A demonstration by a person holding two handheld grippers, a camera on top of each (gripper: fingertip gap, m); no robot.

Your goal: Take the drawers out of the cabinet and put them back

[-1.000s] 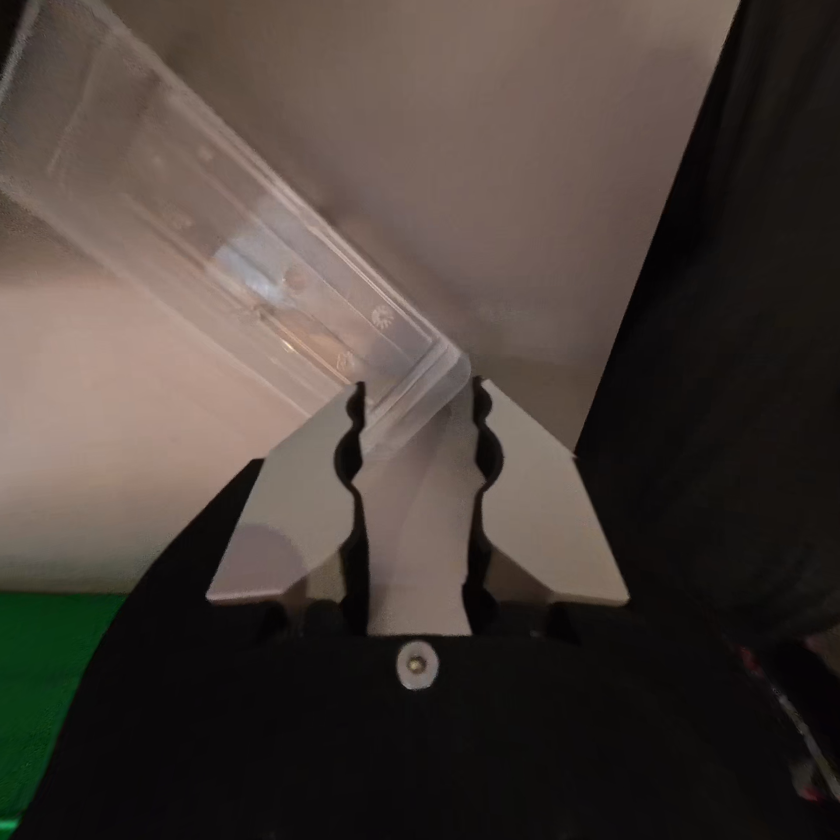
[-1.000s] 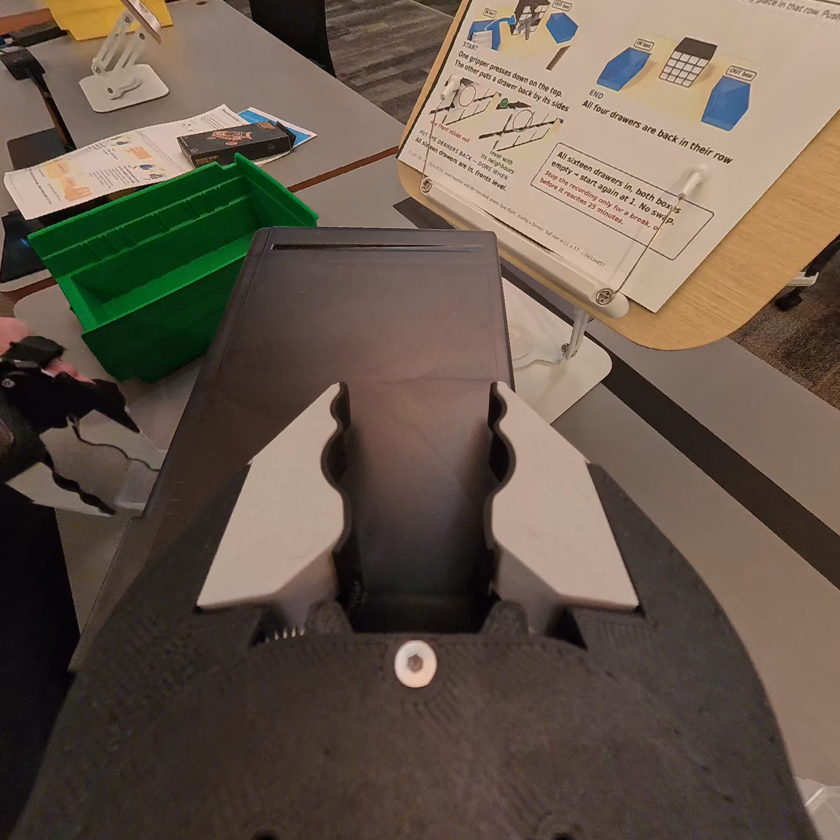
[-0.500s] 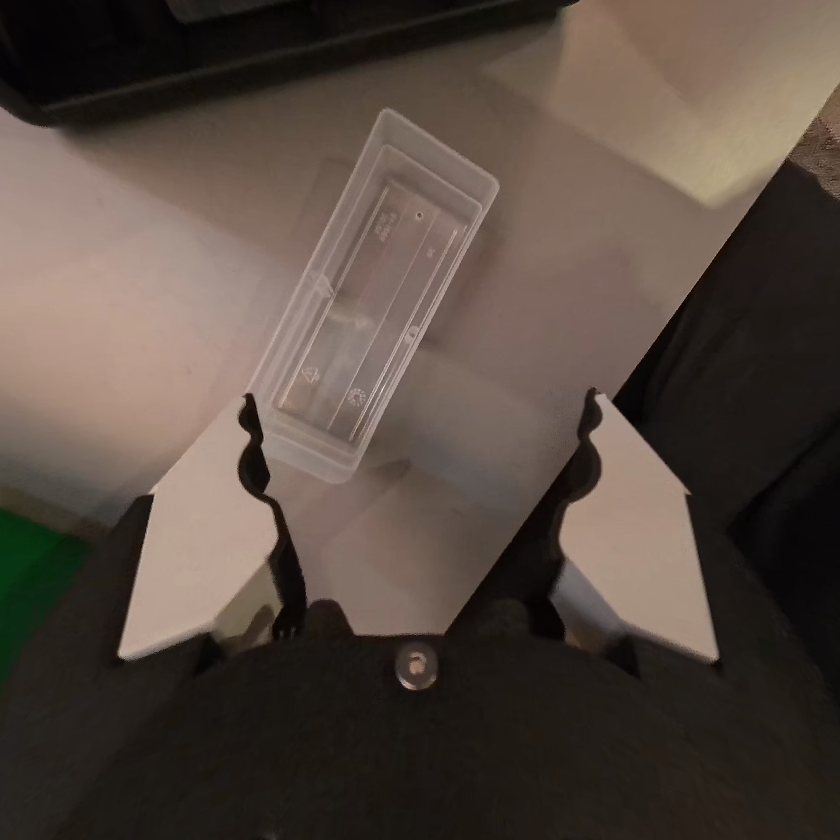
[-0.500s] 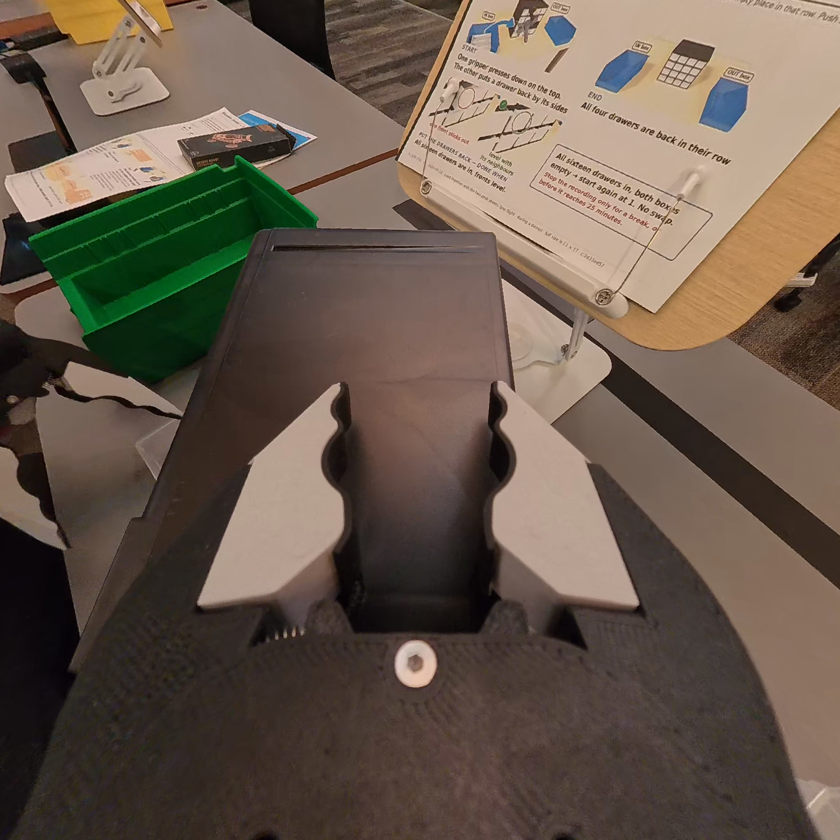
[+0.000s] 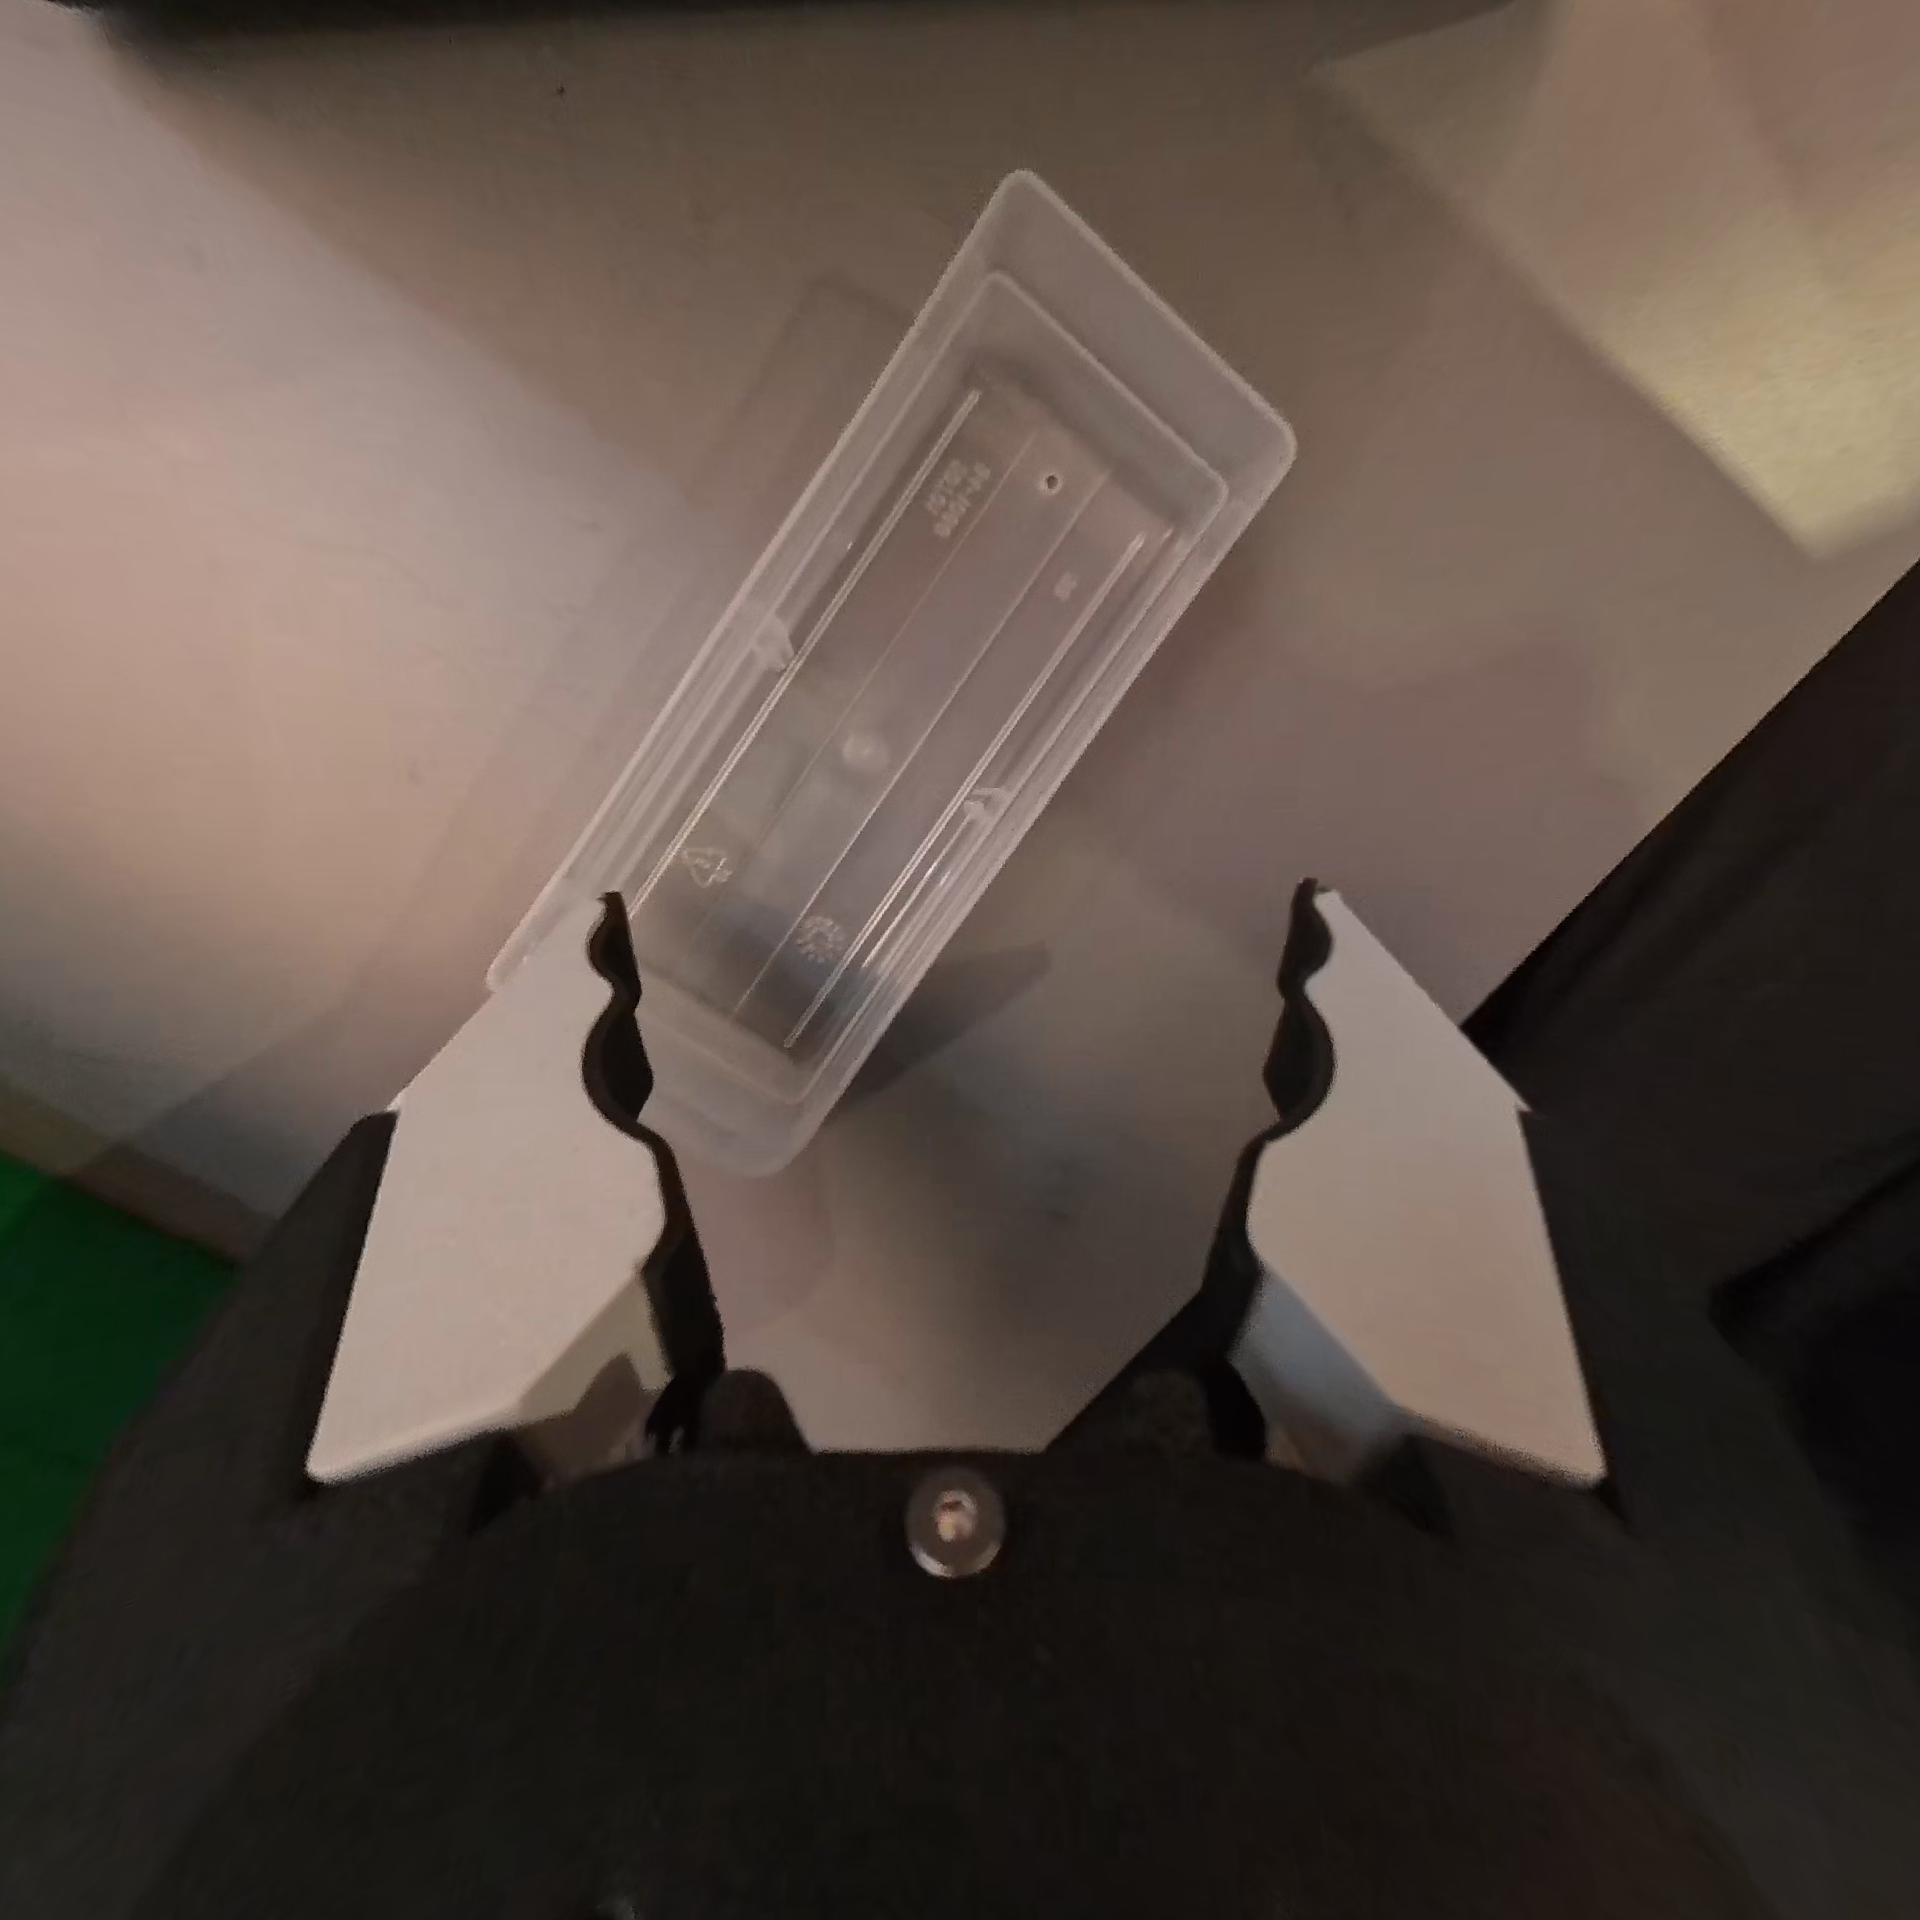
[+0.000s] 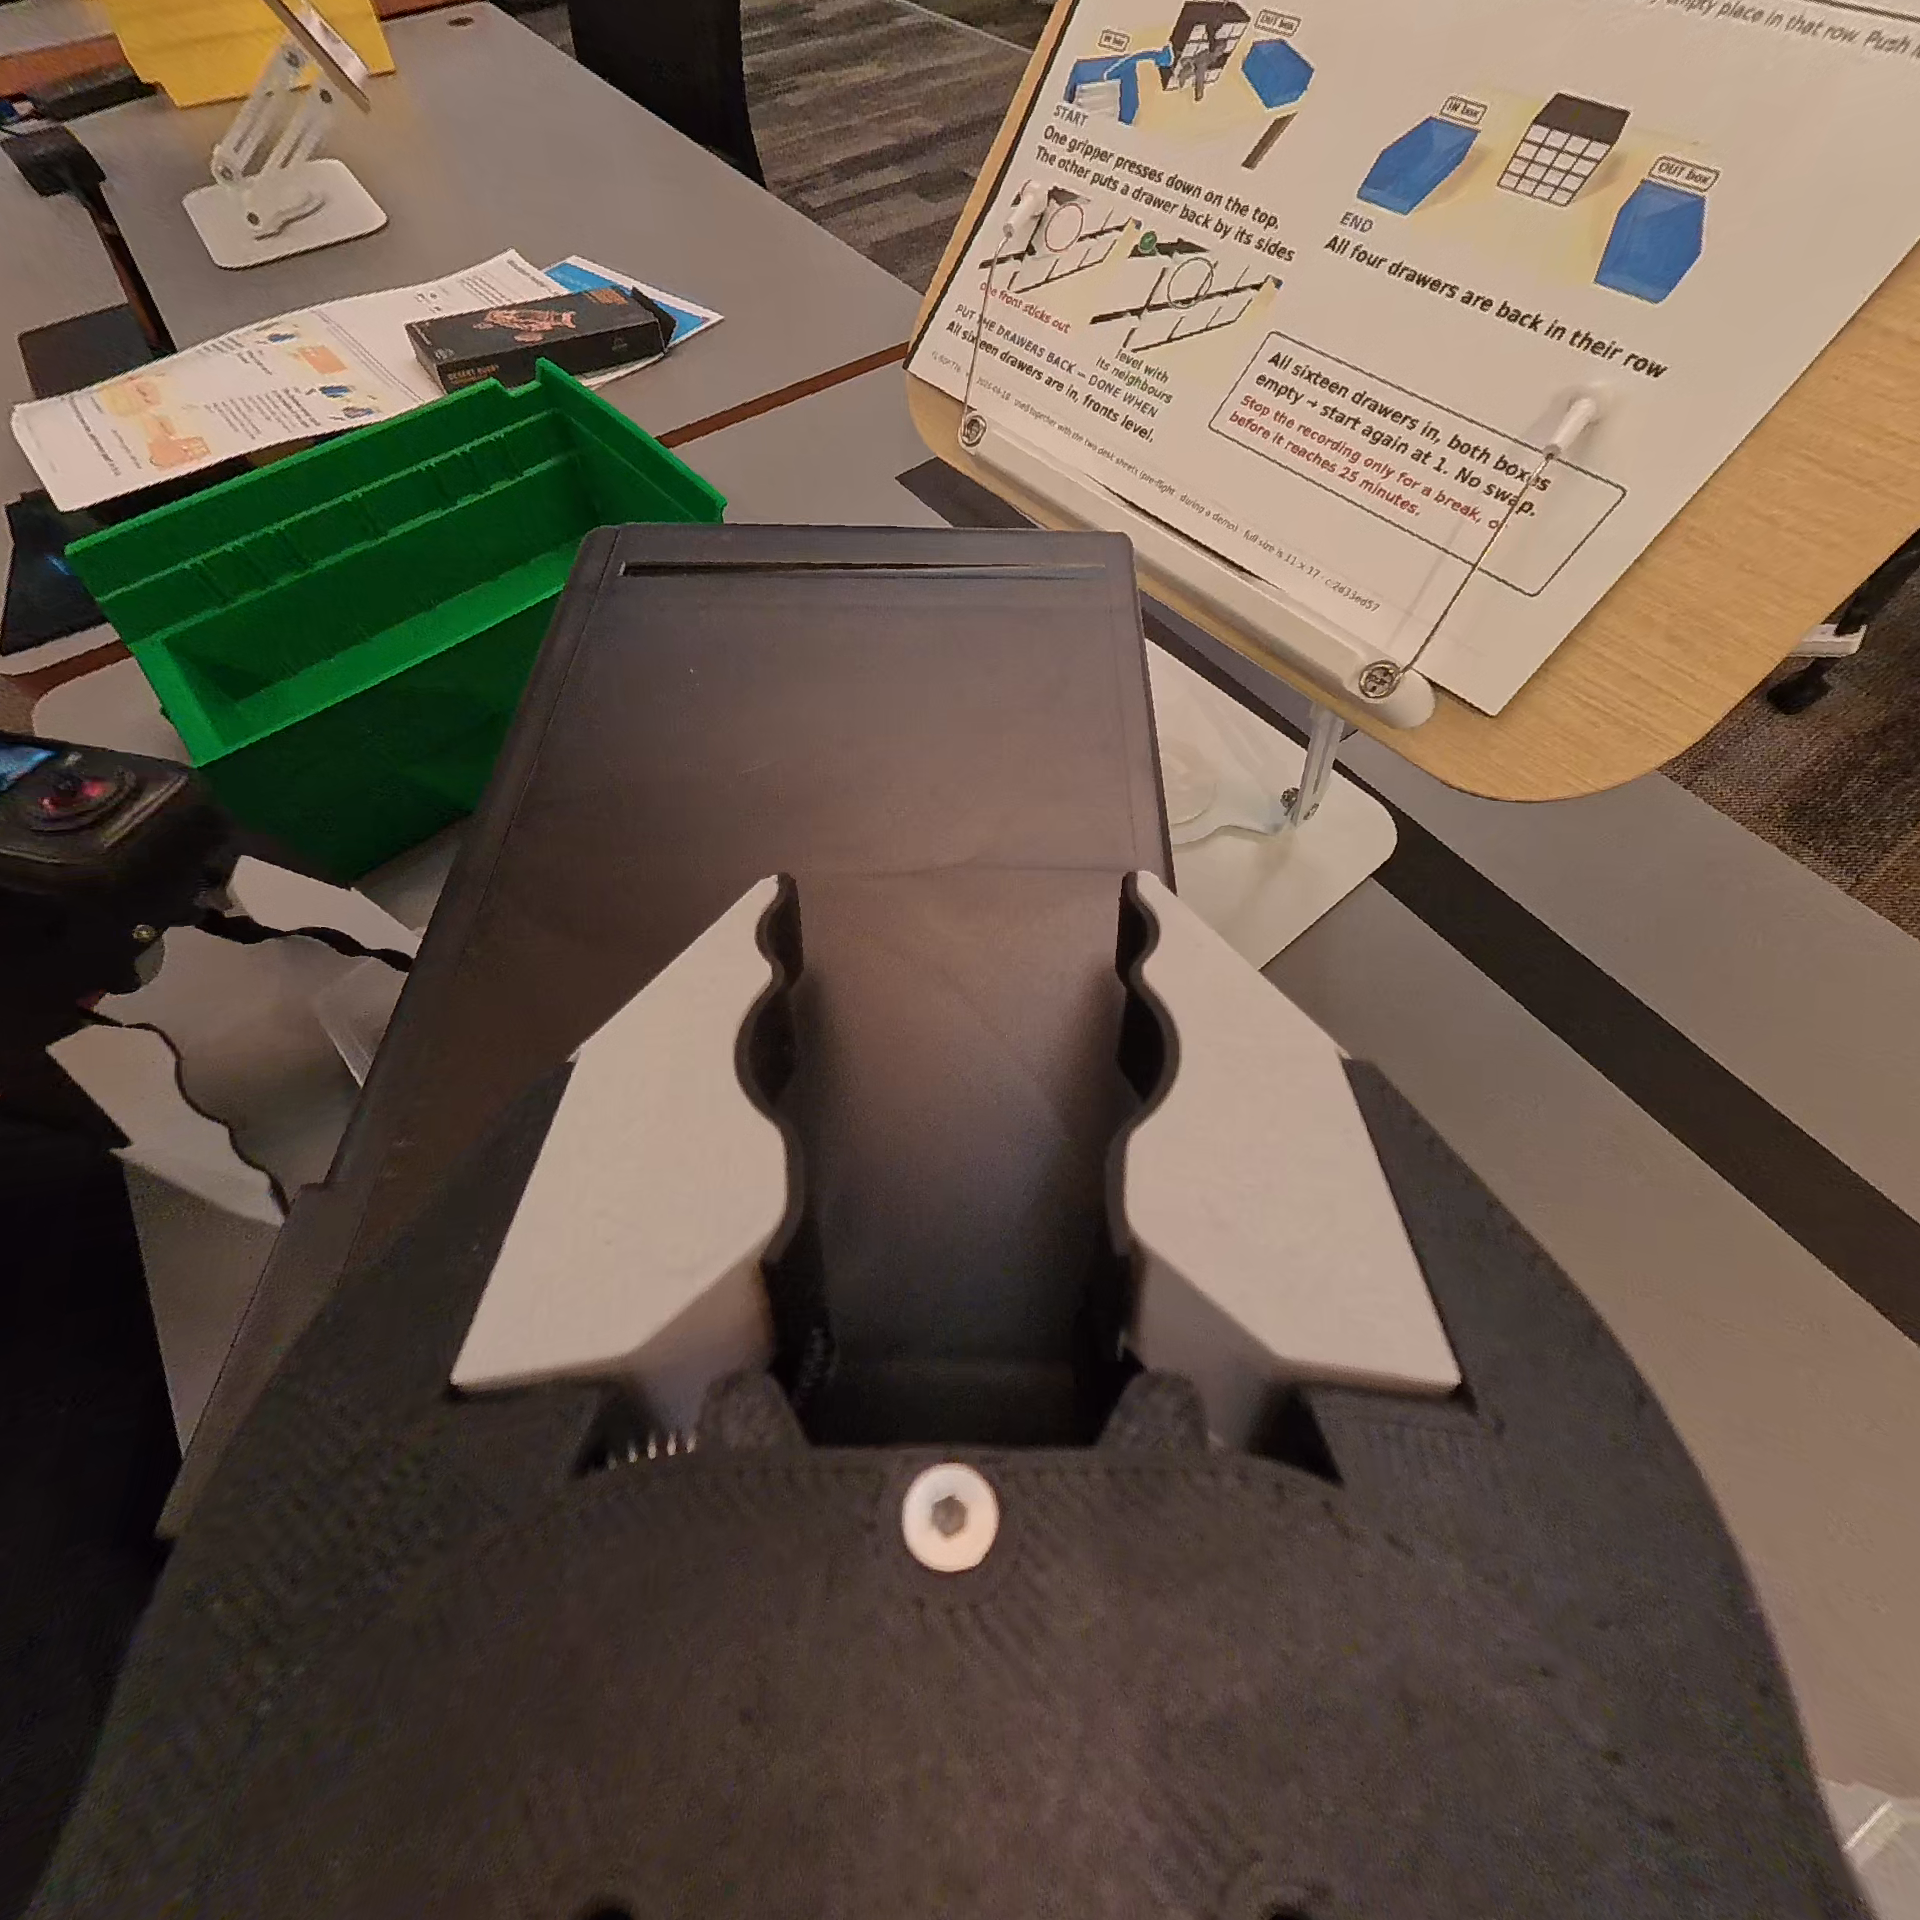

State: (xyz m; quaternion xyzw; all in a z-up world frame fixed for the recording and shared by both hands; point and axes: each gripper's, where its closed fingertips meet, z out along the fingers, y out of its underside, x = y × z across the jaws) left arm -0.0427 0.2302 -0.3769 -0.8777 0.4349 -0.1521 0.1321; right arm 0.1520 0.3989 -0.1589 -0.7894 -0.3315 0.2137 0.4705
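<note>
A clear plastic drawer point(image 5: 894, 665) lies flat and slantwise on the grey table point(image 5: 312, 520). My left gripper point(image 5: 956, 896) is open wide just above its near end, and the left finger covers the near corner. Nothing is held. The black cabinet point(image 6: 862, 779) shows its flat top in the right wrist view. My right gripper point(image 6: 958, 881) is over that top, jaws apart with nothing between them. The left gripper point(image 6: 348, 1081) also shows there, open, low beside the cabinet's left side. A bit of the clear drawer point(image 6: 348, 1023) shows beside it.
A green bin point(image 6: 364, 623) stands left of the cabinet, and its edge shows in the left wrist view point(image 5: 83, 1351). An instruction board on a wooden stand point(image 6: 1403, 312) is at the right rear. Papers, a small black box point(image 6: 540, 332) and a white stand point(image 6: 281, 187) lie on the far table.
My left gripper was shut on the drawer's end, holding it tilted. It has opened, the drawer now lies on the table, and the gripper has come closer. The right gripper has not moved.
</note>
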